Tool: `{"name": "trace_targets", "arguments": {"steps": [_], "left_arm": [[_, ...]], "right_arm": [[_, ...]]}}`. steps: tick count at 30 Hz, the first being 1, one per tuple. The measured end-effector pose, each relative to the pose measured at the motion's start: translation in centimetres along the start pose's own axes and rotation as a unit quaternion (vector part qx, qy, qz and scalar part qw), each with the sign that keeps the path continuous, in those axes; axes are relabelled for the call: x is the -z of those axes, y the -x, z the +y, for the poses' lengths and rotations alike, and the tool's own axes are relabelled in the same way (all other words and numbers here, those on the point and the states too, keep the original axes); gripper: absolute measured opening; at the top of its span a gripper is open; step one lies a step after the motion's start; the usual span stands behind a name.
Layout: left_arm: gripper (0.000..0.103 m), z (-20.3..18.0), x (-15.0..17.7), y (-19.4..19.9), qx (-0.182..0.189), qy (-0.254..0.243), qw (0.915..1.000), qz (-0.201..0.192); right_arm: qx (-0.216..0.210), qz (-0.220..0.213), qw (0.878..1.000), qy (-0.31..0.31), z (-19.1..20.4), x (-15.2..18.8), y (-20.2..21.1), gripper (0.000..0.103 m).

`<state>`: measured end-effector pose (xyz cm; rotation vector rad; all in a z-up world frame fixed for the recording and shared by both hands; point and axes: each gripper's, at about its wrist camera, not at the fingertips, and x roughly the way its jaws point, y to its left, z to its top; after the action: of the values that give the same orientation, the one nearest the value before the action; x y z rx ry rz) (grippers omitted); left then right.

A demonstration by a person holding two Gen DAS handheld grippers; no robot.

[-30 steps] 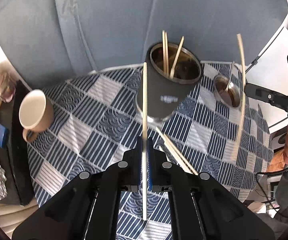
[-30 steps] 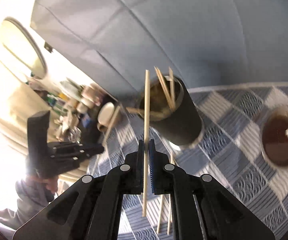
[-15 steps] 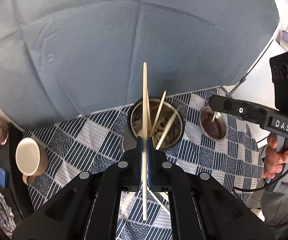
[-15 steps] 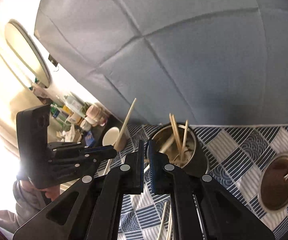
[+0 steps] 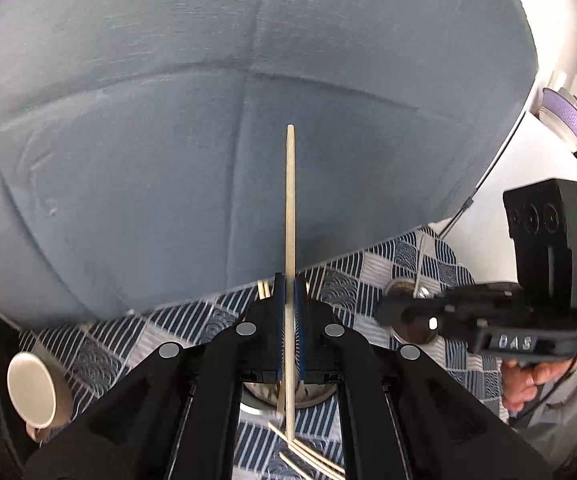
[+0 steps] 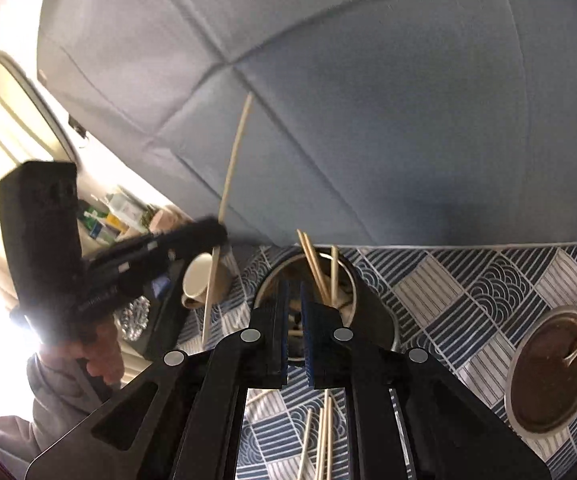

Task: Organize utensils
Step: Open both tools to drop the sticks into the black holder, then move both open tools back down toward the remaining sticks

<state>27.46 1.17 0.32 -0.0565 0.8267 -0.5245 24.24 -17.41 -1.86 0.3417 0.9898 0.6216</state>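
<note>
My left gripper [image 5: 289, 286] is shut on a wooden chopstick [image 5: 290, 208] that stands upright, above the dark metal-rimmed holder cup [image 5: 308, 394], which is mostly hidden under the jaws. In the right wrist view the same chopstick [image 6: 234, 152] sticks up from the left gripper [image 6: 218, 234], left of the holder cup [image 6: 344, 276], which has several chopsticks [image 6: 314, 270] in it. My right gripper [image 6: 294, 292] is empty with a narrow gap between the pads, just over the cup's rim. Loose chopsticks [image 6: 322, 436] lie on the cloth below it.
A blue-and-white patterned tablecloth [image 6: 468, 280] covers the round table. A small metal bowl [image 6: 552, 364] with a stick in it stands at the right. A beige mug [image 5: 34, 390] sits at the left edge. Grey fabric [image 5: 168, 120] hangs behind.
The right gripper dropped its chopstick into the holder cup and is now empty. The left gripper lifted and moved over the cup with its chopstick.
</note>
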Motion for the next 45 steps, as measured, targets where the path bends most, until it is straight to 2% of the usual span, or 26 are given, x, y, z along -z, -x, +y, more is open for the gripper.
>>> {"name": "trace_targets", "arguments": {"steps": [2,6,10,16,21,22,23,25,30,31,38,42,45], "left_arm": [[0.005,0.0,0.0,-0.4,0.006,-0.002,0.9999,-0.016],[0.005,0.1,0.4,-1.0,0.048,0.002,0.9959,-0.077],[0.005,0.2,1.0,-2.3,0.065,-0.017,0.9924,-0.103],[0.005,1.1,3.1,-4.0,0.075,-0.020,0.9901,-0.117],[0.005,1.8,4.7,-4.6,0.048,-0.020,0.9935,-0.101],[0.008,1.9,4.9,-4.6,0.045,-0.023,0.9939,-0.098],[0.017,1.9,5.2,-4.5,0.041,-0.025,0.9943,-0.096],[0.027,1.9,5.4,-3.7,0.029,-0.026,0.9943,-0.099],[0.047,2.6,5.3,-1.6,0.014,-0.006,0.9941,-0.108],[0.054,2.8,5.4,-1.1,0.011,-0.001,0.9941,-0.108],[0.062,3.7,6.9,2.1,-0.002,0.013,0.9941,-0.108],[0.065,3.8,8.3,3.2,-0.020,0.013,0.9953,-0.093],[0.068,4.2,9.5,4.0,-0.030,0.019,0.9955,-0.088]], "right_arm": [[0.002,0.005,1.000,-0.001,-0.2,0.2,-0.2,0.008],[0.014,0.015,1.000,-0.004,-0.7,0.6,-0.4,0.008],[0.018,0.022,1.000,-0.005,-1.0,1.2,-0.6,0.008],[0.028,0.036,0.999,-0.011,-1.8,2.1,-1.3,0.008],[0.031,0.043,0.998,-0.023,-2.5,2.7,-1.7,0.008],[0.031,0.043,0.998,-0.025,-2.5,2.7,-1.8,0.008],[0.031,0.044,0.998,-0.026,-2.7,2.7,-1.8,0.008],[0.032,0.046,0.998,-0.026,-2.6,2.7,-1.9,0.008],[0.031,0.048,0.998,-0.020,-1.9,3.0,-1.7,0.008],[0.031,0.049,0.998,-0.020,-1.8,3.1,-1.7,0.009],[0.020,0.055,0.998,-0.036,-1.3,4.5,-1.4,0.009],[0.023,0.065,0.997,-0.036,-0.9,5.6,-1.5,0.021],[0.023,0.080,0.996,-0.030,-0.3,6.5,-2.2,0.023]]}}
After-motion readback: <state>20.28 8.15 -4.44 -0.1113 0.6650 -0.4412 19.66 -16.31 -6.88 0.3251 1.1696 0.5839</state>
